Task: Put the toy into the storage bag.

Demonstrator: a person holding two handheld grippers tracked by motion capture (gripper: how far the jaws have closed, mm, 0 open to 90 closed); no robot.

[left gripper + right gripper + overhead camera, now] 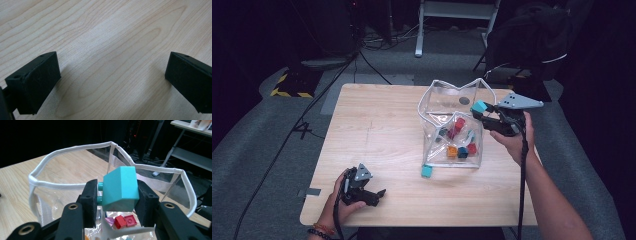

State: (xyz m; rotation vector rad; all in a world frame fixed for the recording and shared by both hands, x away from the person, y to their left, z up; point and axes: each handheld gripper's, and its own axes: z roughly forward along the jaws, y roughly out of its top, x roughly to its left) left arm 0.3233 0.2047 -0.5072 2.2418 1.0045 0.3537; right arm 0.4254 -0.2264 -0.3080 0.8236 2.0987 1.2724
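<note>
Right tool (117, 195) clamped on teal block (120, 189) above clear bag's rim (62, 185); left tool (112, 82) agape over bare table (105, 32).

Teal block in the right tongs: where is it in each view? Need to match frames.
High view: the teal block sits right of centre, at the tip of the right tongs, over the clear bag's rim.
Right gripper view: centre frame, block clamped between both pads.
Left gripper view: wooden table between open tongs, no block.
Shared landmark: the bag's white rim.
</note>
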